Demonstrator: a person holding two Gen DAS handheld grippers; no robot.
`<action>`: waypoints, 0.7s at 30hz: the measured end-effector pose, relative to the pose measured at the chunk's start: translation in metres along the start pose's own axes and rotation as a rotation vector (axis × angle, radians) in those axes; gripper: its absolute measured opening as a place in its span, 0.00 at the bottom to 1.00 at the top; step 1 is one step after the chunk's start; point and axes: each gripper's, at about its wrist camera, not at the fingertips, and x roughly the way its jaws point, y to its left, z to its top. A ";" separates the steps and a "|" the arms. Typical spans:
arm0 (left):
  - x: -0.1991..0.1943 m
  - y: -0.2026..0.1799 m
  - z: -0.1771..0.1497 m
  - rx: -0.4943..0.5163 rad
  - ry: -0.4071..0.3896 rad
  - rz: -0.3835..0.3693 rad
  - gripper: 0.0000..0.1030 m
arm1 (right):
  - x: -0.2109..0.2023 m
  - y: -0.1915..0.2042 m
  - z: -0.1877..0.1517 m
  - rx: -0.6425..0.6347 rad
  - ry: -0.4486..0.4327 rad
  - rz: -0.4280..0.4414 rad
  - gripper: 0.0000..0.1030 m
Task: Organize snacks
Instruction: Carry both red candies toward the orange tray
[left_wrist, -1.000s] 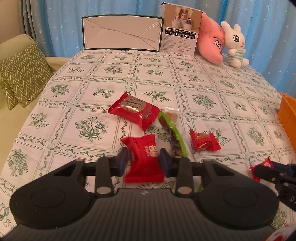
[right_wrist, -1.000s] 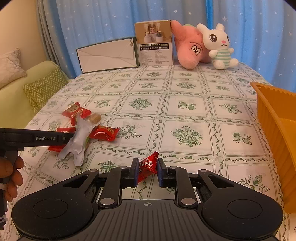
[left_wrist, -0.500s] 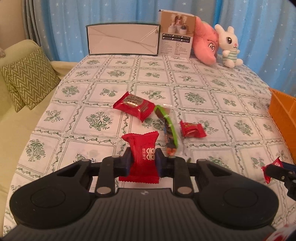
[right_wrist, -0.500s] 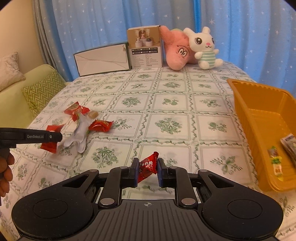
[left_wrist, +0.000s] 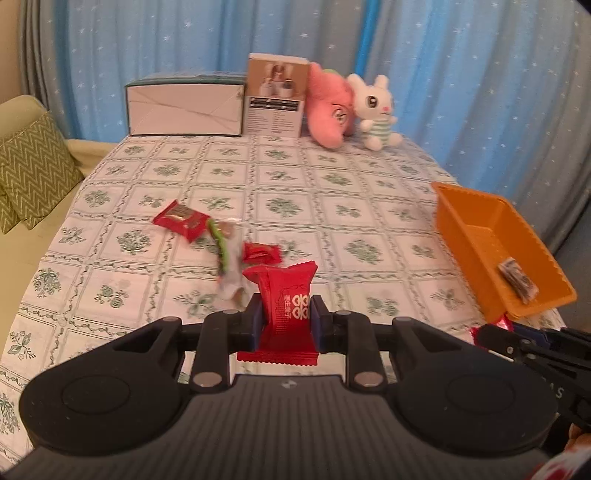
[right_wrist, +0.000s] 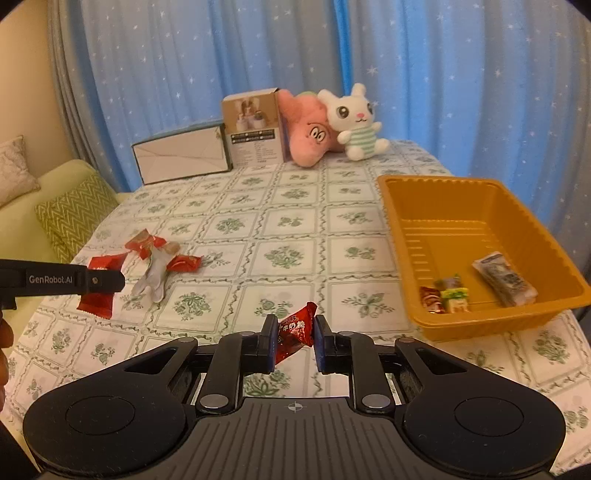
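My left gripper (left_wrist: 286, 319) is shut on a red snack packet (left_wrist: 286, 306) with white characters, held above the table. My right gripper (right_wrist: 294, 332) is shut on a small red candy (right_wrist: 293, 328), held above the table left of the orange tray (right_wrist: 402, 236). The tray also shows in the left wrist view (left_wrist: 454, 225) at the right; it holds a few wrapped snacks (right_wrist: 504, 278). On the cloth lie a red packet (left_wrist: 179, 219), a green-edged clear packet (left_wrist: 225, 258) and a small red candy (left_wrist: 260, 253). The left gripper shows in the right wrist view (right_wrist: 92, 282) with its packet.
A white box (left_wrist: 184, 107), a printed carton (left_wrist: 275, 101), a pink plush (left_wrist: 328, 110) and a white bunny plush (left_wrist: 375, 110) stand at the table's far edge. A sofa with a green zigzag cushion (left_wrist: 29, 173) is on the left. Blue curtains hang behind.
Both grippers have lifted and swung to the right with their snacks; the orange tray has come further into both views. The left gripper closed on the red packet a second ago.
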 end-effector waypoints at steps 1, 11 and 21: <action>-0.005 -0.007 -0.002 0.006 -0.002 -0.013 0.23 | -0.006 -0.003 -0.001 0.005 -0.005 -0.003 0.19; -0.032 -0.062 -0.011 0.053 -0.011 -0.093 0.23 | -0.053 -0.028 -0.001 0.038 -0.046 -0.046 0.19; -0.044 -0.097 -0.012 0.090 -0.014 -0.143 0.23 | -0.082 -0.049 -0.004 0.068 -0.056 -0.092 0.19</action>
